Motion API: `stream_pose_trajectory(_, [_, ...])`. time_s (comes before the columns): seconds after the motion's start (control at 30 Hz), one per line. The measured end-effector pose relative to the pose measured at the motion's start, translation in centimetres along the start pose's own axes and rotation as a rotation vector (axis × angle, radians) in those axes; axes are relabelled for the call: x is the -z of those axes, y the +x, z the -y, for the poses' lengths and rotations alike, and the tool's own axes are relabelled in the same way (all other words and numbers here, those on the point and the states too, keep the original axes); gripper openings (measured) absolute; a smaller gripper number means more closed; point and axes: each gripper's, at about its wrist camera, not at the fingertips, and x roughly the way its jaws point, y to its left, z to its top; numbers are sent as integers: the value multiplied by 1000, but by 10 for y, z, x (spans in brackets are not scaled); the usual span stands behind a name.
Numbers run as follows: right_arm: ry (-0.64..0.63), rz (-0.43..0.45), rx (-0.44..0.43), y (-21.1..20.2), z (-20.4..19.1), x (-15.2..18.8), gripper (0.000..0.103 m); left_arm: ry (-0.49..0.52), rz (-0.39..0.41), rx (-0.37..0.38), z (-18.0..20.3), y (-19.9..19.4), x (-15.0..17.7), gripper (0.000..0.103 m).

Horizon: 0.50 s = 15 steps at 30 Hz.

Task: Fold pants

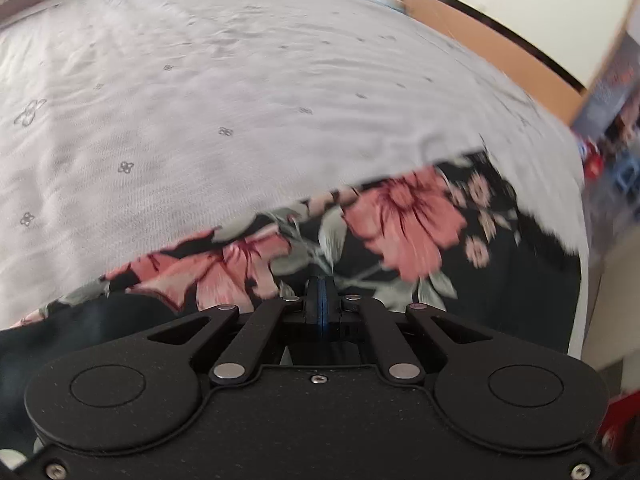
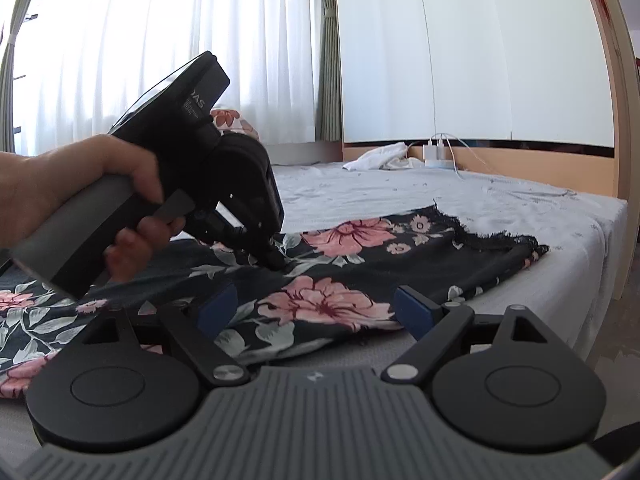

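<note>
- Pants (image 2: 360,264): black fabric printed with large pink flowers and grey-green leaves, lying spread on the bed. One end has a ragged, lacy black hem, which lies close to the bed's right edge in the right wrist view.
- Fabric lies mostly flat, with a raised fold running through the middle where the left gripper meets it.
- Left gripper (image 1: 322,300): blue pads pressed together with no gap visible between them. In the right wrist view its tip (image 2: 274,260) points steeply down onto the floral cloth. Whether a pinch of fabric sits between the pads cannot be told; the tip is dark and small there.
- Left hand (image 2: 80,192): wrapped around the grey handle of that gripper, fingers curled underneath.
- Right gripper (image 2: 316,308): jaws spread wide, one blue pad on each side of a pink flower at the near edge of the pants. Pads do not press on the cloth; nothing is held.
- Bedsheet (image 1: 200,100): pale, wrinkled, with small scattered flower motifs. It covers the mattress around the pants.
- White cloth (image 2: 380,158): crumpled at the far side of the bed against the wooden headboard (image 2: 540,160).
- Charger (image 2: 434,148): white, with cables, just beside the white cloth.
- Curtains (image 2: 160,40): sheer white, brightly backlit, behind the left hand.
</note>
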Motion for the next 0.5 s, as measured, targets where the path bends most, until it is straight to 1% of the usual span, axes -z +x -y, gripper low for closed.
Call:
stream_pose_trajectory(0.07, [18, -16, 4, 2, 3, 1, 93, 34, 31, -63, 4, 3, -3, 4])
stream_pose_trajectory(0.1, [27, -20, 6, 3, 4, 1, 93, 40, 39, -87, 4, 4, -5, 4])
stream_pose_trajectory(0.17, [41, -18, 11, 2, 7, 1, 93, 17, 43, -124, 5, 6, -11, 4])
stream_pose_trajectory(0.23, [47, -18, 12, 1, 9, 2, 93, 43, 50, -167, 15, 2, -14, 6])
stream_pose_trajectory(0.27, [48, -21, 12, 0, 10, 3, 93, 78, 63, -177, 22, -2, -13, 7])
stream_pose_trajectory(0.37, [36, -27, 15, 1, 10, 4, 93, 158, 90, -141, 37, -20, -2, 15])
stream_pose_trajectory(0.4, [33, -30, 15, 1, 10, 5, 93, 181, 98, -136, 41, -28, 4, 15])
stream_pose_trajectory(0.5, [36, -46, 21, 5, 12, 3, 93, 226, 118, -177, 45, -50, 26, 15])
